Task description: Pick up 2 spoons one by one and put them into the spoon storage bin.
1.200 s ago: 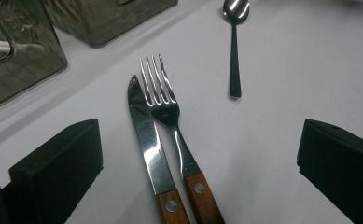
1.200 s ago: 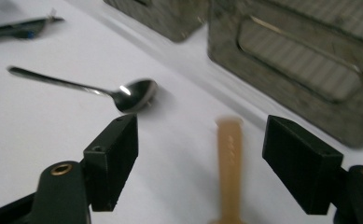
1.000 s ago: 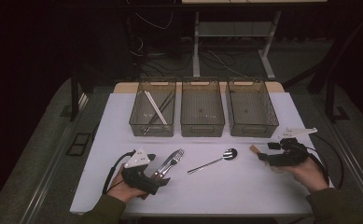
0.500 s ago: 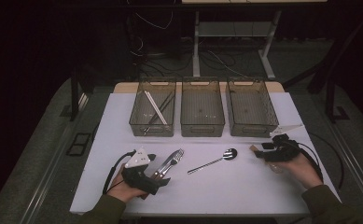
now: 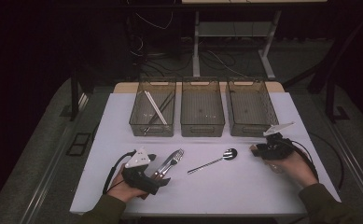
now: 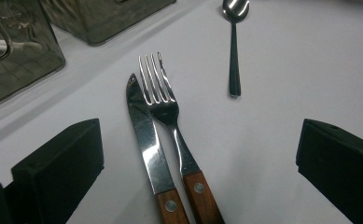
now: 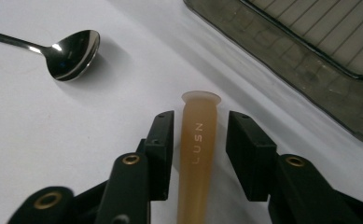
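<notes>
We see the right gripper [image 7: 195,154] low over the white table [image 5: 244,186], near its right edge and just in front of the rightmost of three smoky clear bins [image 5: 250,108]. Between its two black jaws lies a tan, tube-like handle [image 7: 197,154] with pale lettering along it, resting flat on the tabletop and pointing away from the gripper toward that bin. The jaws have just been closing in on it; a thin gap shows on each side of the handle, so we read them as open around it, not yet pressing. In the high view the handle's end [image 5: 253,150] pokes out just left of the right gripper [image 5: 263,151]. A steel spoon [image 5: 212,161] lies well apart to the left of the handle, its bowl turned toward the right gripper. On the near left part of the table, the left gripper [image 6: 198,154] rests with its jaws spread wide and holding nothing. A knife [image 6: 149,149] and a fork [image 6: 170,121], both with wooden handles, lie side by side and touching on the table between those jaws, their tips pointing away from it. The leftmost bin [image 5: 153,112] holds some long thin utensils.
</notes>
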